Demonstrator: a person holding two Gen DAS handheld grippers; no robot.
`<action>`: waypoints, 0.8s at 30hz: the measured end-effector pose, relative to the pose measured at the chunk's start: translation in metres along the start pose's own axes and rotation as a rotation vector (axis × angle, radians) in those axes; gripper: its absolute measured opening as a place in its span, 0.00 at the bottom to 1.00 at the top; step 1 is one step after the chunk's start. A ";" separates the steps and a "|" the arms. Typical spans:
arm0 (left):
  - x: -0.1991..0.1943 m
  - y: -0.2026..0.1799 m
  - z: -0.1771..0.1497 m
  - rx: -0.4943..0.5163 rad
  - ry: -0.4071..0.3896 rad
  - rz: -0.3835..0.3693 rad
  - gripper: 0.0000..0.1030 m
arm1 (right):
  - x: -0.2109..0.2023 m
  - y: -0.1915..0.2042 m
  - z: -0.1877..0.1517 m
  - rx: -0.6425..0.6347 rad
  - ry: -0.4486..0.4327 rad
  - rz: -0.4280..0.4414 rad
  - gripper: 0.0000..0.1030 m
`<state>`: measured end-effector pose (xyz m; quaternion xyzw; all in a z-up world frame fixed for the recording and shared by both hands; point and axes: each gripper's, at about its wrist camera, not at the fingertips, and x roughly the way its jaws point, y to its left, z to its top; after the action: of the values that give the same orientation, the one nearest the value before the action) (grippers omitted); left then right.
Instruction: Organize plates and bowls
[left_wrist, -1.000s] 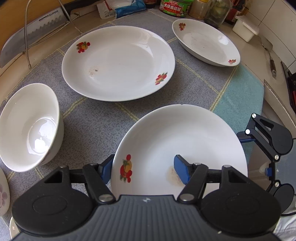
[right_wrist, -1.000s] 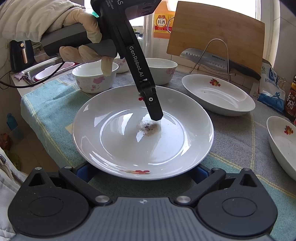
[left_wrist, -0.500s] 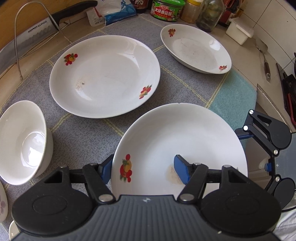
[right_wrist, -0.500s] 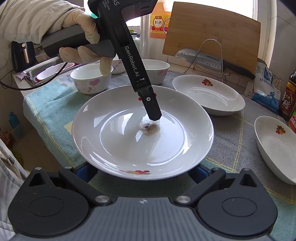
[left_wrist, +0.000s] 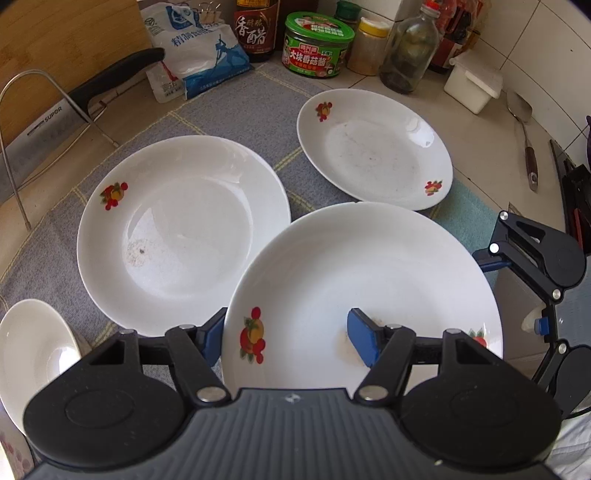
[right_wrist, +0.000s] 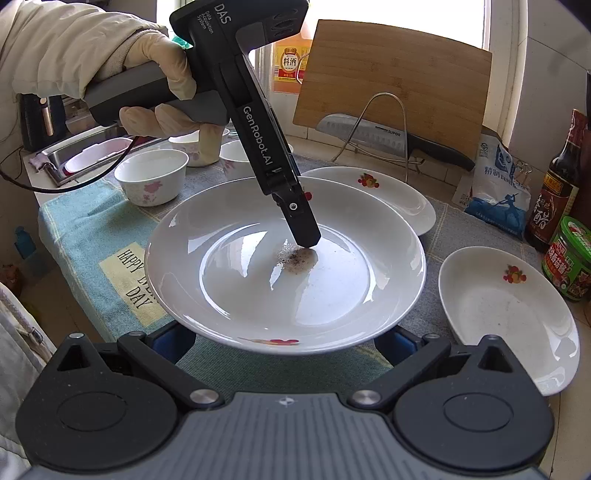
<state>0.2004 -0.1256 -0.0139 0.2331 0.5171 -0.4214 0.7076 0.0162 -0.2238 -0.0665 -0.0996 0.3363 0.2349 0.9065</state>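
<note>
Since a second earlier I had carried the big plate (left_wrist: 362, 280) up off the mat and across the tabletop (left_wrist: 476, 155) toward its back edge, so that its rim now overlapped the second large plate (left_wrist: 181, 236) lying on the grey mat (left_wrist: 240, 110). I took that to mean the stacking step was nearly at its drop: the carried plate only had to be centred over the other and lowered.

My left hand-held gripper (left_wrist: 291, 338) was clamped on the plate's near rim, one blue pad inside the dish and one under it. My right hand-held gripper (right_wrist: 284, 343) cradled the opposite rim from below, its blue pads spread wide on either side; I could not tell whether they pressed on it.

The plate was white glazed china, shallow, with small fruit decals on the rim and a dark gritty smear (right_wrist: 297, 256) at its centre. The smaller oval dish (left_wrist: 373, 147) sat apart, toward the tabletop's far right.
</note>
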 end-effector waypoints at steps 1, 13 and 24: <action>0.001 -0.002 0.005 0.003 -0.002 0.001 0.64 | -0.002 -0.006 0.000 -0.001 -0.003 -0.004 1.00; 0.023 -0.023 0.070 0.057 -0.014 -0.012 0.64 | -0.021 -0.064 -0.005 0.030 -0.021 -0.055 1.00; 0.063 -0.046 0.118 0.139 0.004 -0.060 0.65 | -0.029 -0.101 -0.020 0.104 -0.007 -0.131 1.00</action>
<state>0.2319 -0.2632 -0.0248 0.2669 0.4947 -0.4768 0.6758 0.0355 -0.3294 -0.0604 -0.0732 0.3375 0.1577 0.9251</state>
